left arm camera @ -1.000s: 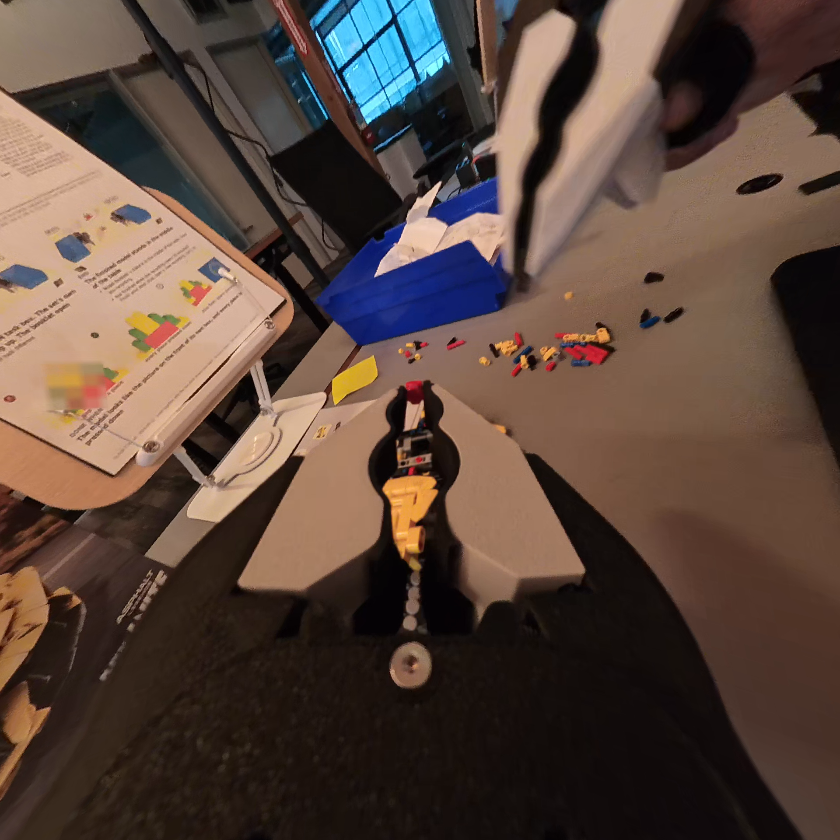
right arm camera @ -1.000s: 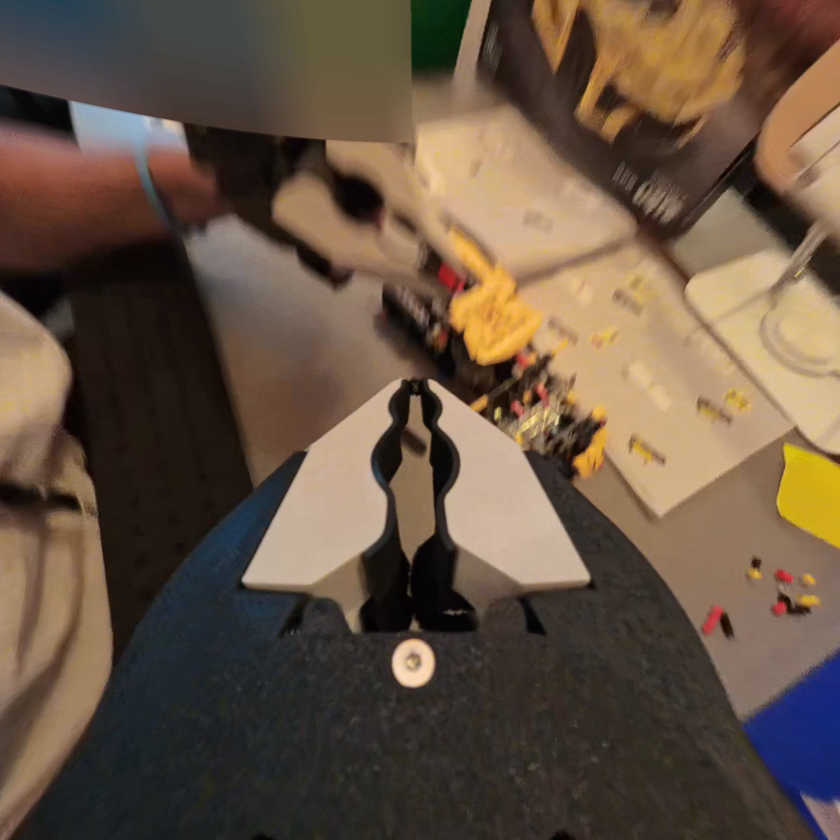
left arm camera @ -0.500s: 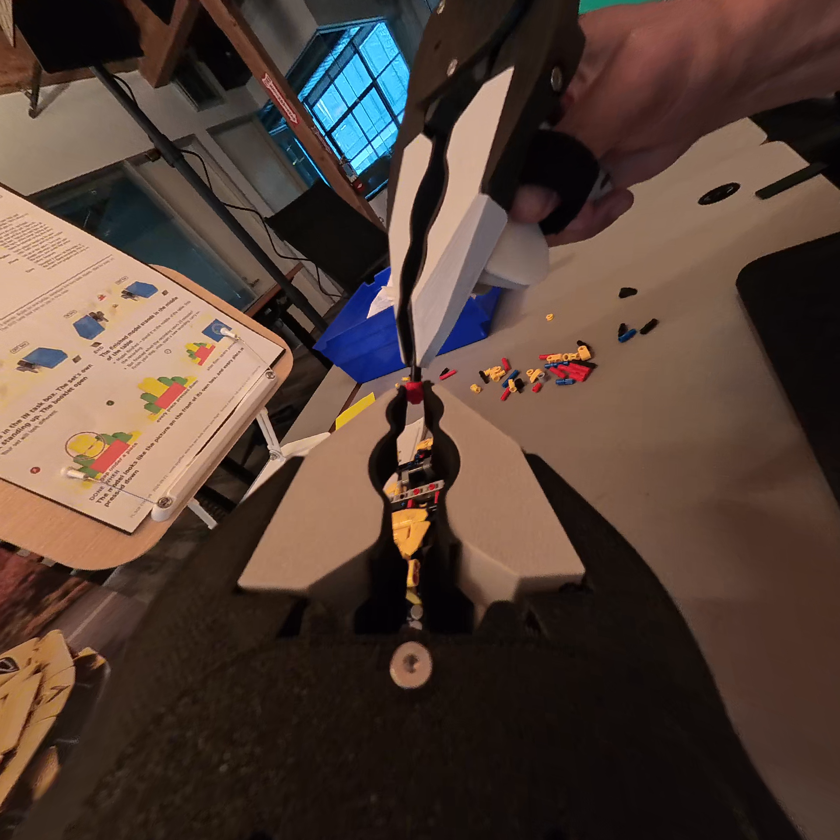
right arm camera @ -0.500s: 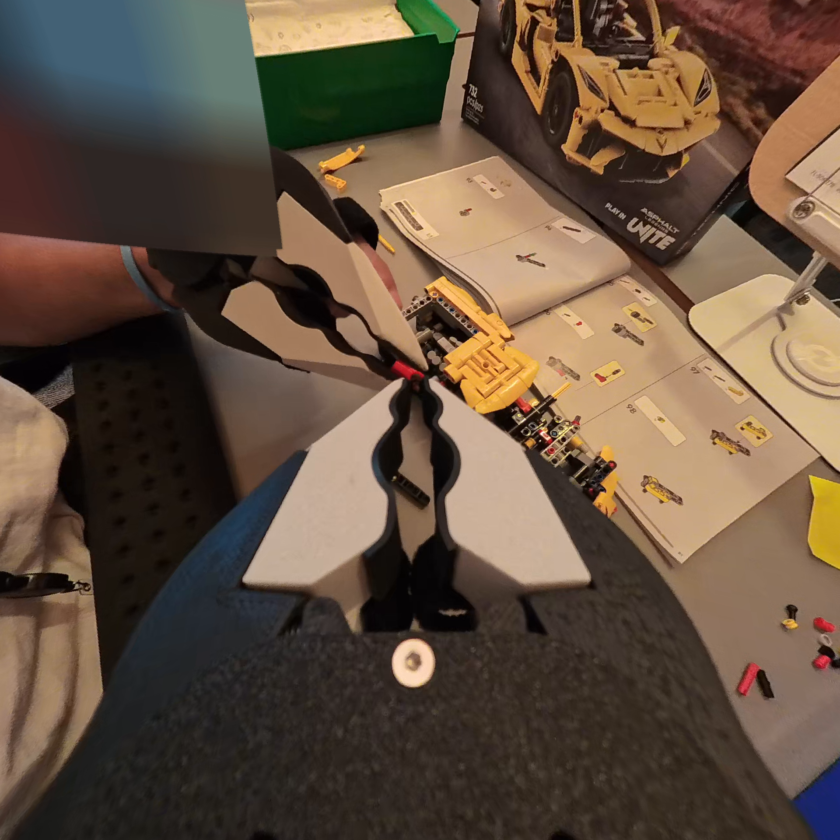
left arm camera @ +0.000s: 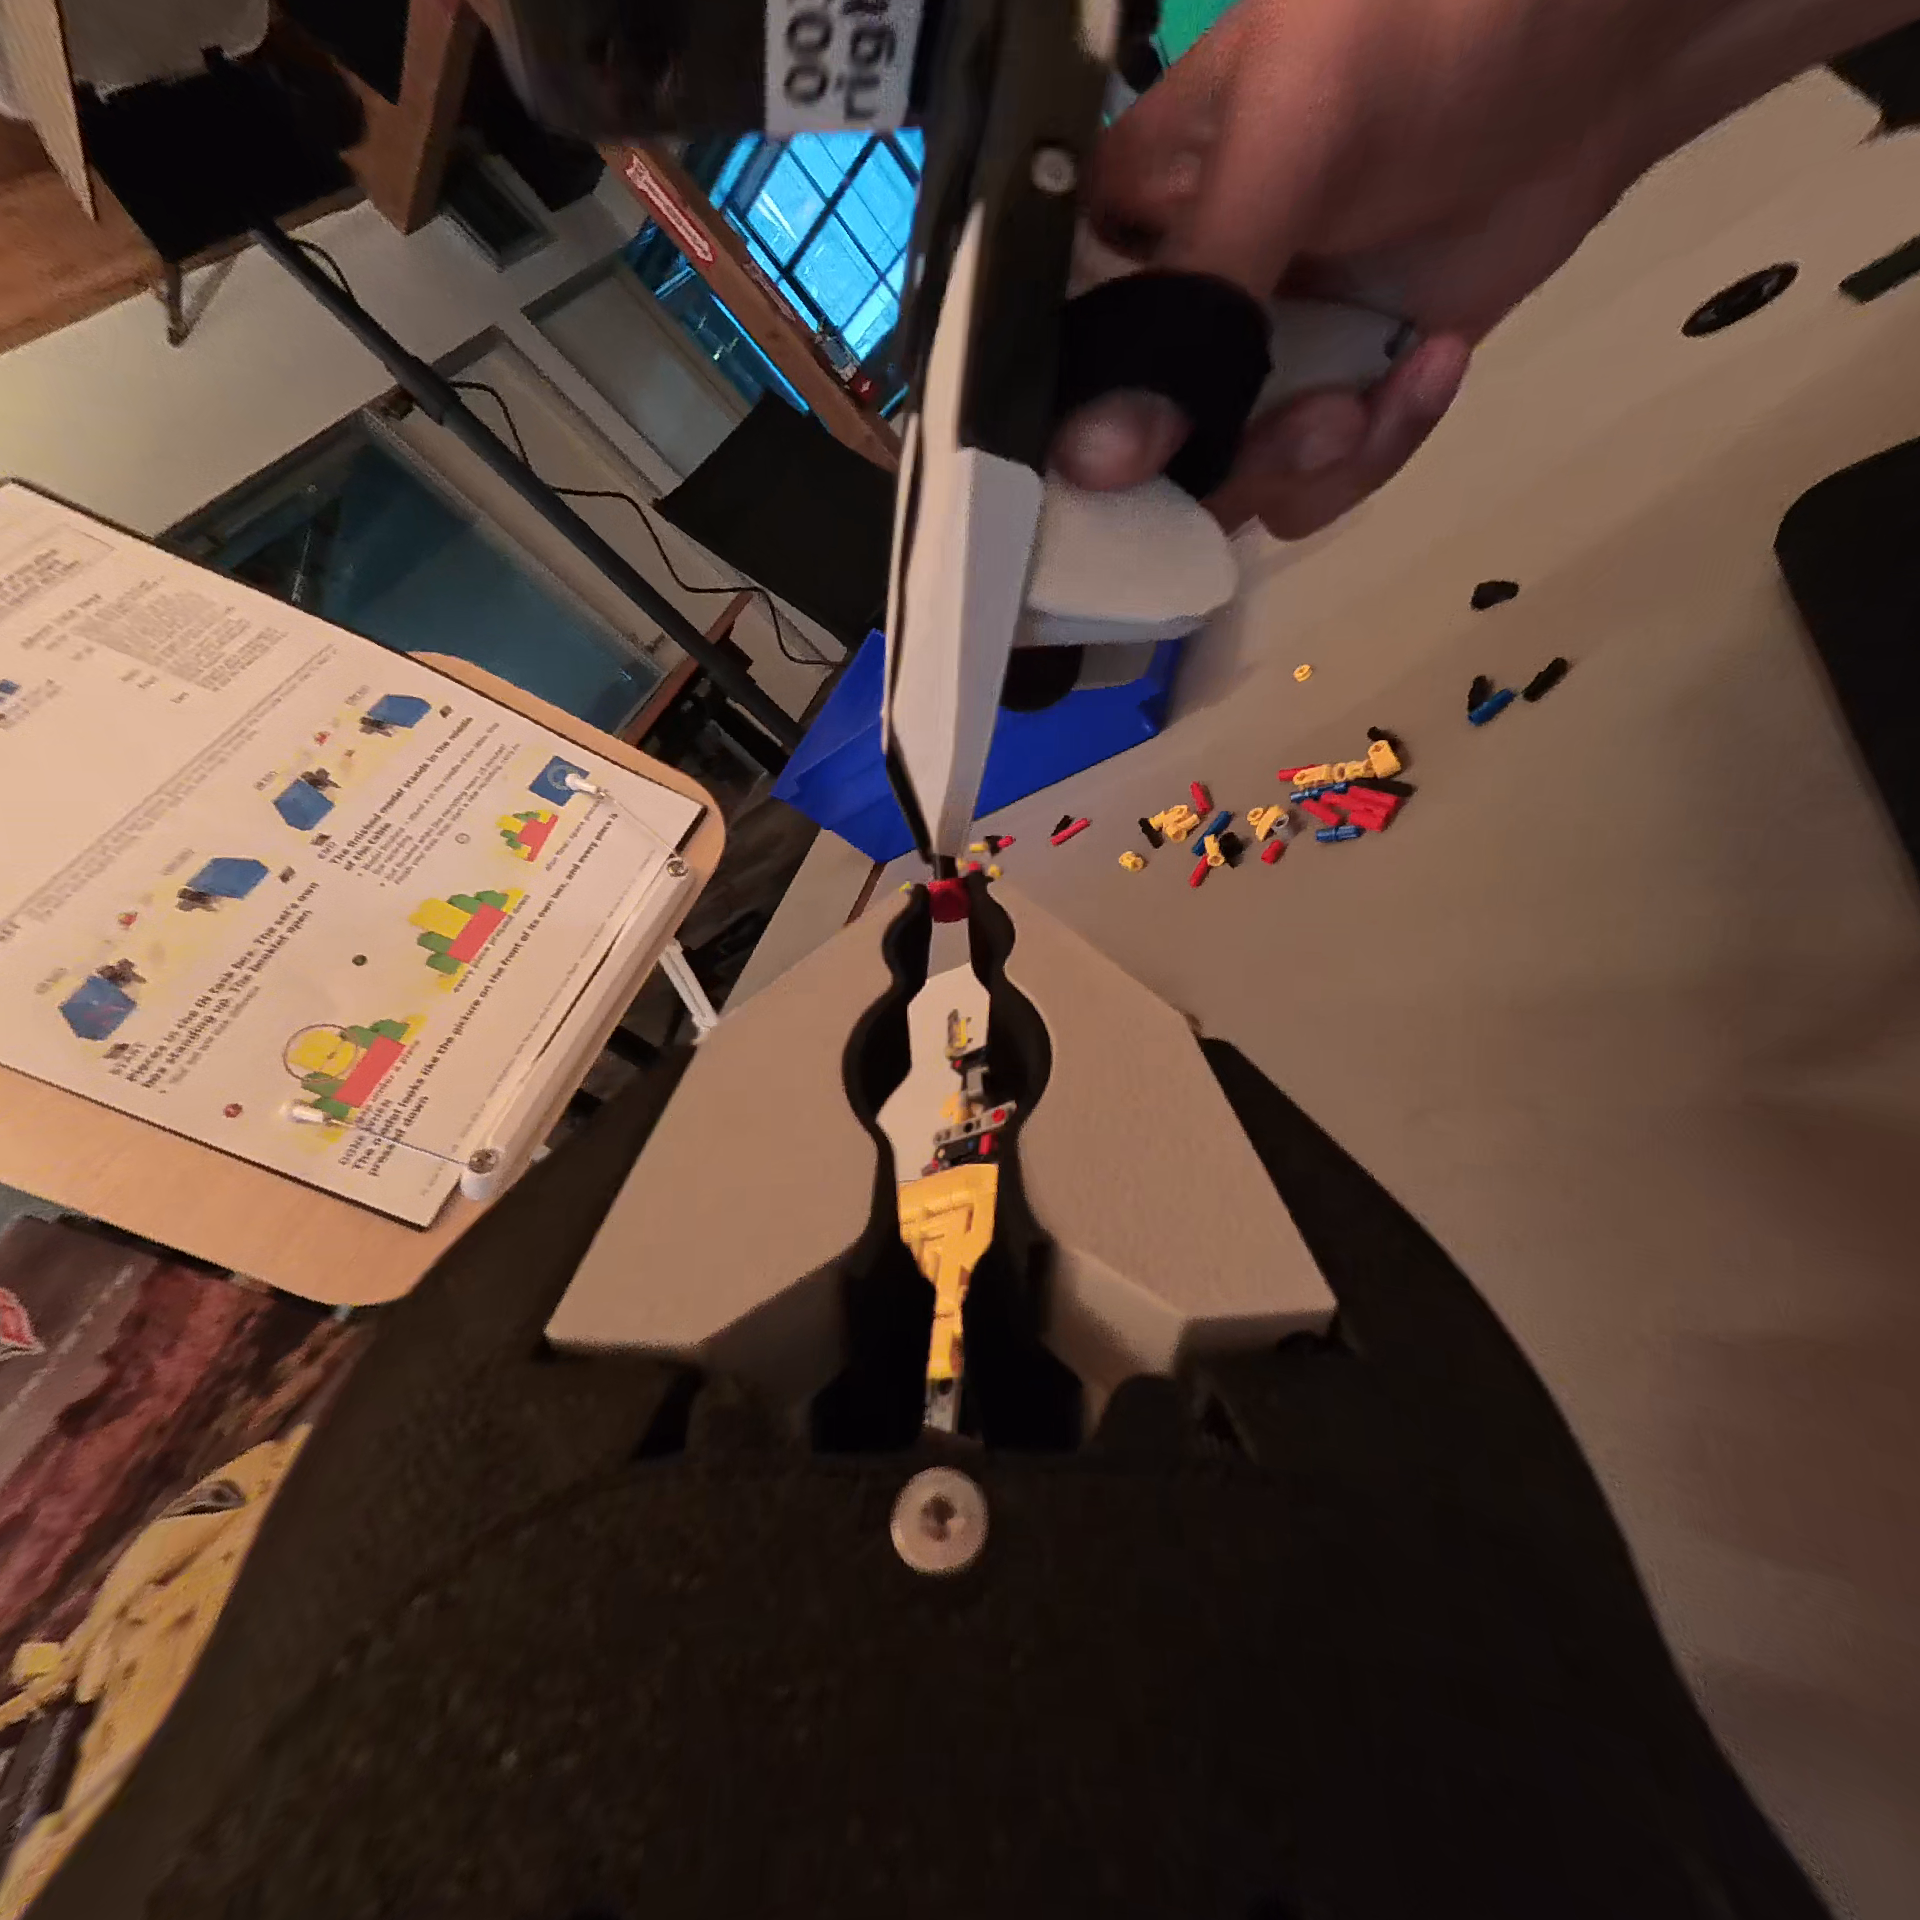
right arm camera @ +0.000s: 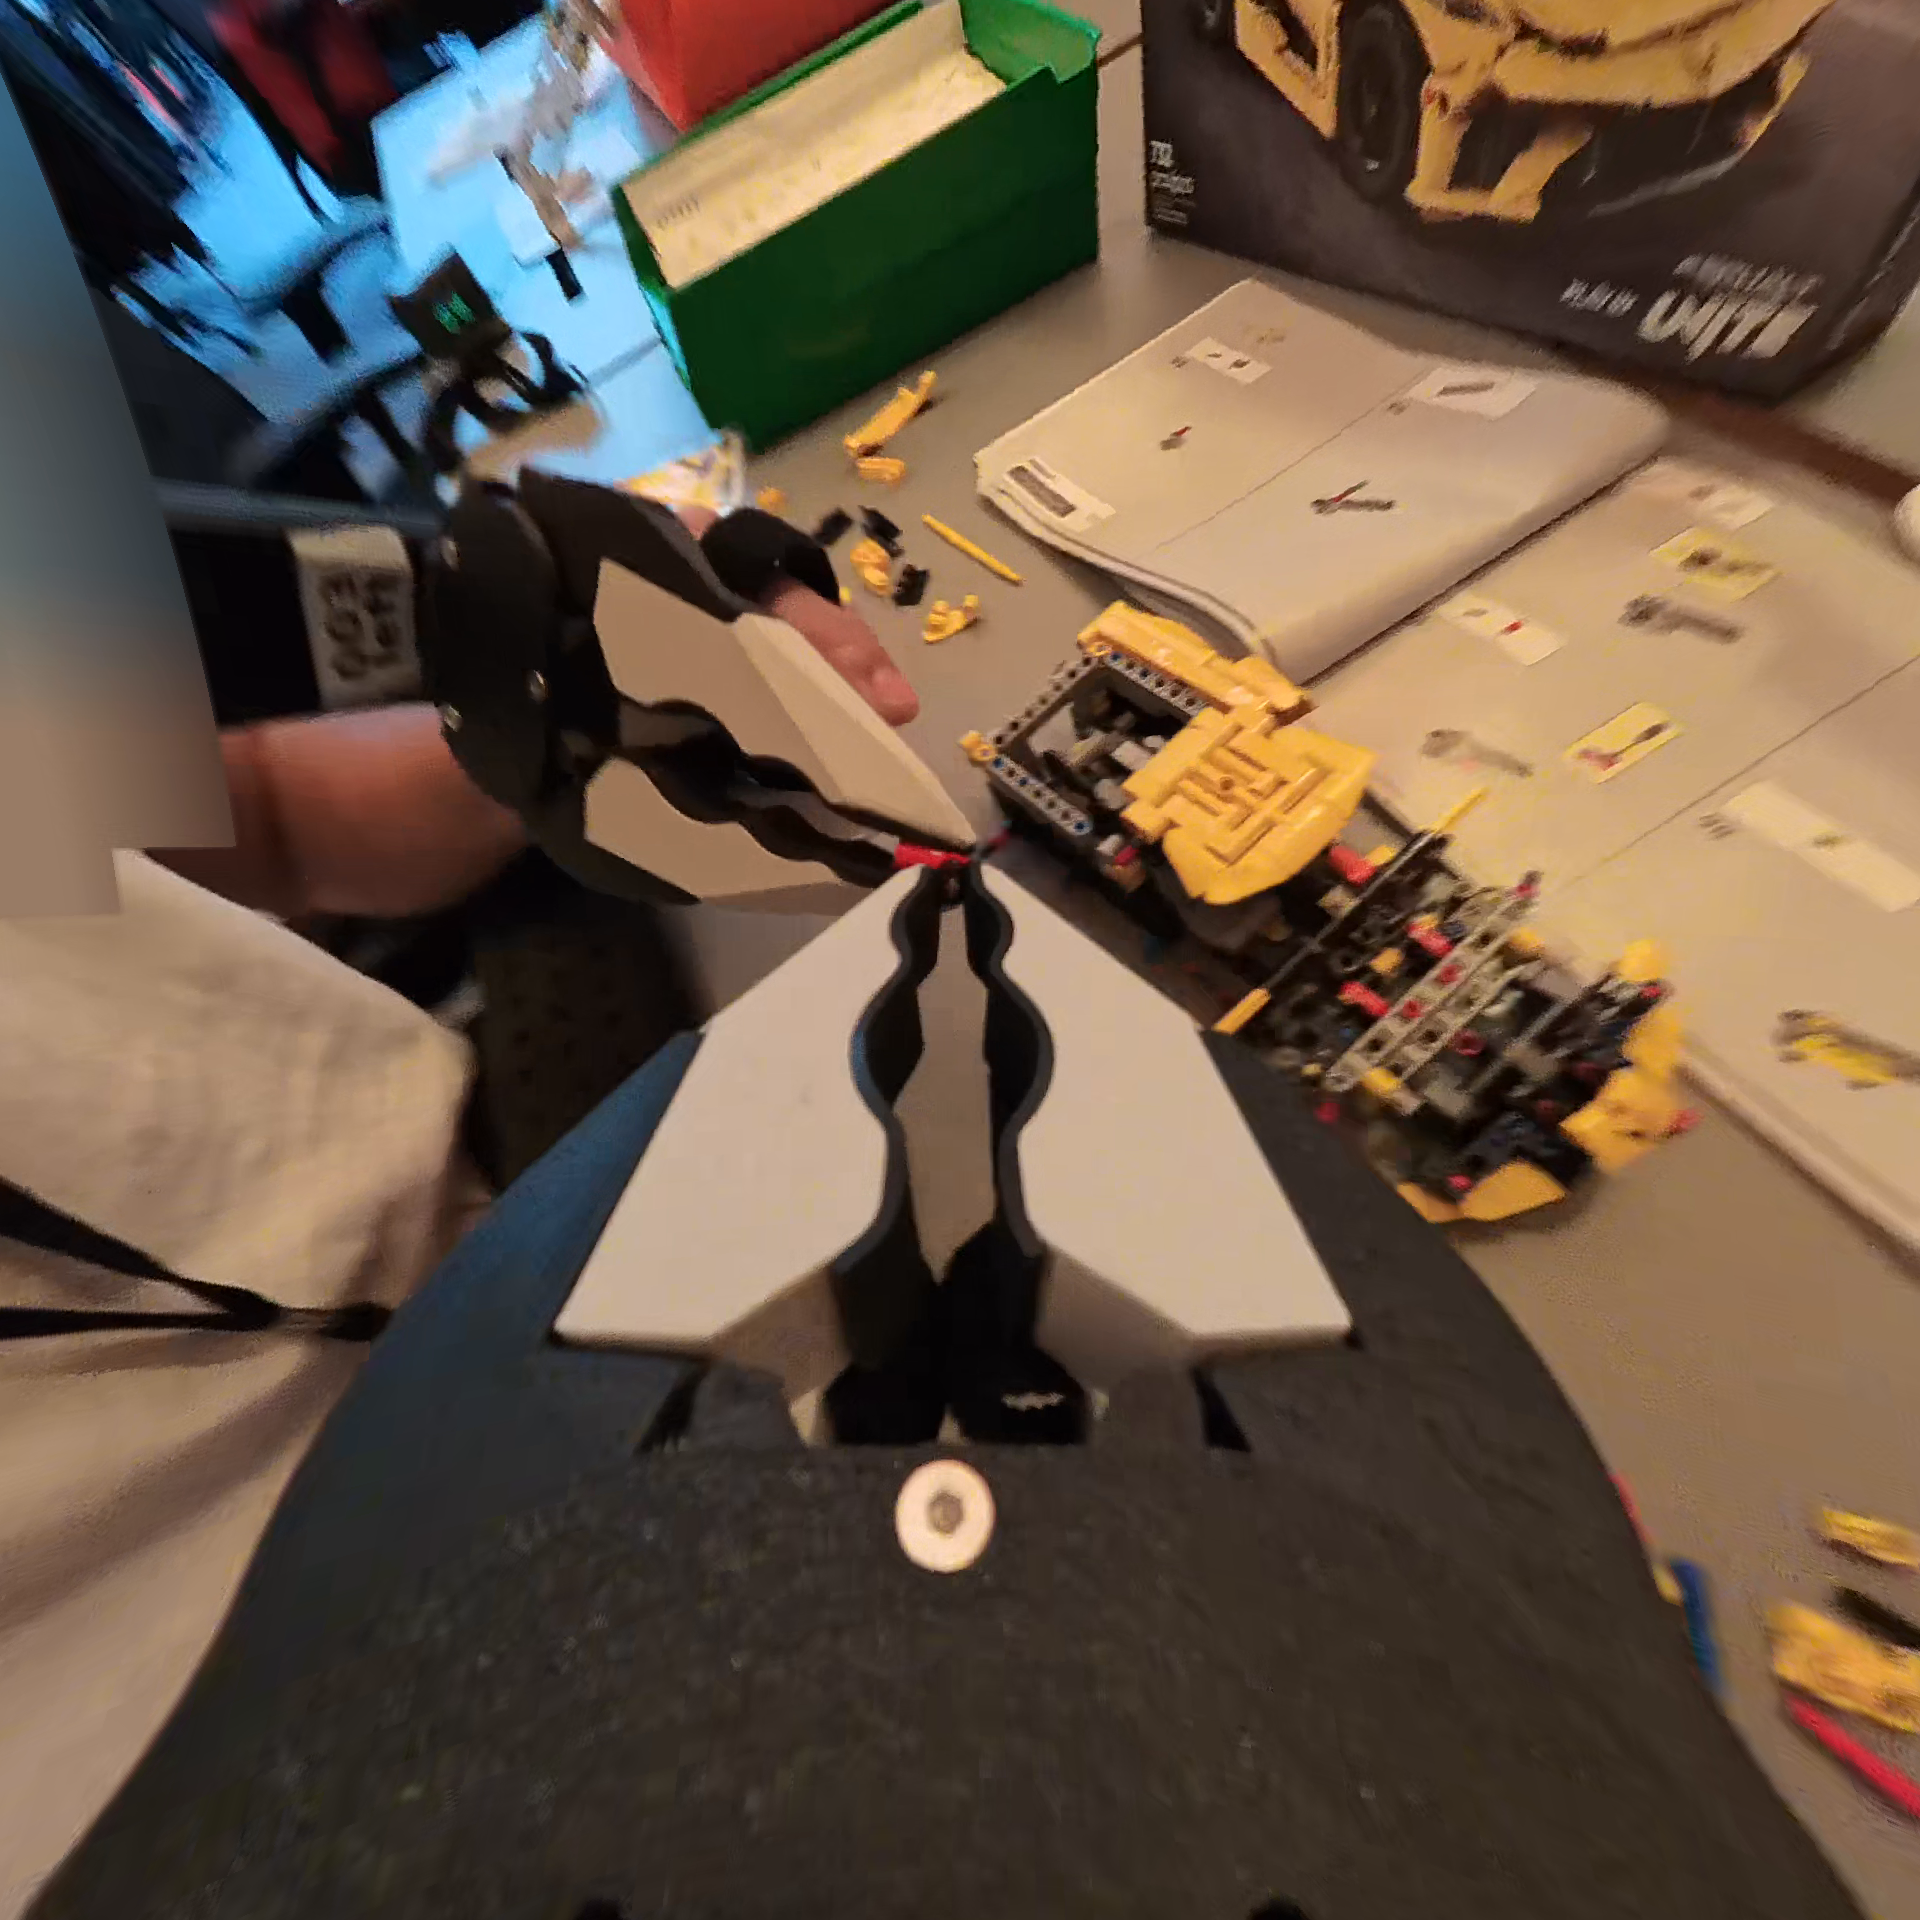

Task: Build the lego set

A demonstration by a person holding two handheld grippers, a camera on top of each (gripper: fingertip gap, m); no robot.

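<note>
Centre of both frames: the left gripper (left arm camera: pixel 948 902) is clamped by its very tips on a small red pin (left arm camera: pixel 945 900), and the right gripper (left arm camera: pixel 928 847) meets it tip to tip, descending from the upper middle of the left wrist view with its jaws drawn together on a dark stub that touches the red pin. In the right wrist view the red pin (right arm camera: pixel 925 856) lies roughly level, its long axis running left to right across the frame, one end inside the left gripper (right arm camera: pixel 961 847), the other towards the right gripper (right arm camera: pixel 948 883); whether the dark stub is a separate piece cannot be told. The left wrist view shows the pin end-on, so its length is not legible there. Only the right wrist view shows the partly built yellow and black car model (right arm camera: pixel 1320 904) whole, lying on the open instruction booklet (right arm camera: pixel 1558 582) right of centre, its long axis running from upper left to lower right, with the green bin (right arm camera: pixel 883 270) and the set's box (right arm camera: pixel 1558 187) beyond. Only the left wrist view shows the scatter of loose pieces (left arm camera: pixel 1288 810) on the grey table (left arm camera: pixel 1558 1039), the blue bin (left arm camera: pixel 1039 748), and the printed sheet on a stand (left arm camera: pixel 312 883) at left.
</note>
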